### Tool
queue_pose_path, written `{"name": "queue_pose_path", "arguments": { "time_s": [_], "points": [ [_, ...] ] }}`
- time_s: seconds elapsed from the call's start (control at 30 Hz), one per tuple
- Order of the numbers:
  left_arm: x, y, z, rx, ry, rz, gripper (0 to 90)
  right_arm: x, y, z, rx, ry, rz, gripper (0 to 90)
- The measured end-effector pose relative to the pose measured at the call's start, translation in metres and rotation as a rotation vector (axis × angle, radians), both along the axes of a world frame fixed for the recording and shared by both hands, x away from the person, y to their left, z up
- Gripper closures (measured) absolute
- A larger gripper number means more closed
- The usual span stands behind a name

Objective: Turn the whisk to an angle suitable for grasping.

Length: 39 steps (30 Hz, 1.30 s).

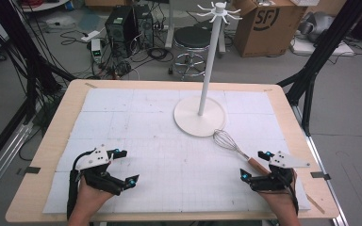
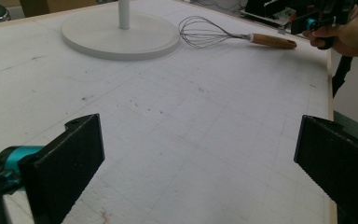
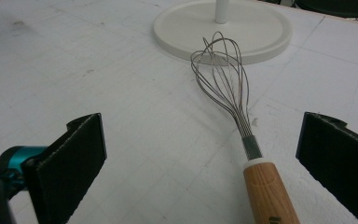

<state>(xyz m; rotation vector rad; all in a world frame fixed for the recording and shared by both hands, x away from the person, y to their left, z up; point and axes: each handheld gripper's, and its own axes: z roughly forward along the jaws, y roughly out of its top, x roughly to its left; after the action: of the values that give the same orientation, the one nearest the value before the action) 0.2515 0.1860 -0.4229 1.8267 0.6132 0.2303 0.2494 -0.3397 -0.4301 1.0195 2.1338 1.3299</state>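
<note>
- Right claw (image 1: 255,165), lower right of the high view: jaws spread wide, nothing gripped, held low over the table (image 1: 52,136).
- Same claw in the right gripper view (image 3: 200,158): black jaws at lower left and lower right of the frame, with the wooden handle (image 3: 270,196) rising from the bottom edge between them, nearer the right-hand jaw, untouched by either.
- Whisk (image 1: 235,148) lying flat on the white mat: long axis slanting from the handle at lower right of the high view to the wire loops (image 1: 224,139) at upper left, loops ending just beside the round base (image 1: 188,125) of the white hook stand (image 1: 208,61).
- In the right gripper view, wire loops (image 3: 223,74) pointing up and slightly left of centre, away from the claw; handle end nearest, so judged approach along the axis, closing across the handle.
- Left claw (image 1: 125,167), lower left of the high view: jaws likewise wide apart and empty, well apart from the whisk.
- In the left gripper view (image 2: 196,158), whisk (image 2: 233,37) far off at upper right, seen side-on, handle toward the other hand (image 2: 349,35).
- Judgement: right claw clearly the nearer, already astride the handle end; left claw across the table with bare mat between.
</note>
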Motion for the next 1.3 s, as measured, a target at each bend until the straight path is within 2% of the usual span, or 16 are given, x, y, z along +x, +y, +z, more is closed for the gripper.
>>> {"name": "queue_pose_path", "arguments": {
  "time_s": [0.03,0.27,0.4,0.53,0.7,0.8,0.9,0.93,0.97,1.0,1.07,1.13,1.3],
  "points": [
    [0.0,-0.001,0.0,0.011,0.0,-0.004,2.1,-0.001,-0.001,0.0,0.0,-0.001,-0.005,0.5],
    [0.007,-0.014,-0.004,0.02,0.013,-0.006,2.0,-0.007,-0.015,0.002,-0.009,0.008,-0.035,0.5],
    [0.011,-0.023,-0.001,0.038,-0.001,-0.016,2.1,-0.009,-0.023,0.003,-0.017,0.009,-0.062,0.5],
    [0.011,-0.027,0.002,0.047,-0.015,-0.035,2.1,-0.005,-0.03,0.008,-0.031,0.03,-0.083,0.5],
    [0.014,-0.024,0.0,0.075,-0.006,-0.026,2.1,0.006,-0.03,0.013,-0.078,0.065,-0.107,0.6],
    [0.013,-0.023,0.001,0.069,-0.006,-0.029,2.1,0.011,-0.029,0.014,-0.1,0.09,-0.105,2.0],
    [0.013,-0.023,0.001,0.066,-0.006,-0.028,2.1,0.018,-0.026,0.014,-0.158,0.127,-0.083,5.9],
    [0.013,-0.023,0.001,0.066,-0.007,-0.028,2.1,0.018,-0.026,0.014,-0.158,0.127,-0.083,5.9],
    [0.013,-0.023,0.001,0.066,-0.008,-0.031,2.1,0.02,-0.023,0.016,-0.189,0.139,-0.072,14.6],
    [0.013,-0.023,0.001,0.066,-0.007,-0.03,2.0,0.021,-0.023,0.017,-0.207,0.141,-0.061,16.0],
    [0.012,-0.024,0.001,0.063,-0.002,-0.035,2.1,0.022,-0.02,0.018,-0.225,0.149,-0.054,16.5],
    [0.012,-0.024,0.001,0.059,-0.002,-0.036,2.1,0.023,-0.018,0.018,-0.23,0.148,-0.043,26.6],
    [0.012,-0.024,0.001,0.059,-0.005,-0.042,2.1,0.019,-0.015,0.019,-0.263,0.144,-0.055,35.5]
  ]
}}
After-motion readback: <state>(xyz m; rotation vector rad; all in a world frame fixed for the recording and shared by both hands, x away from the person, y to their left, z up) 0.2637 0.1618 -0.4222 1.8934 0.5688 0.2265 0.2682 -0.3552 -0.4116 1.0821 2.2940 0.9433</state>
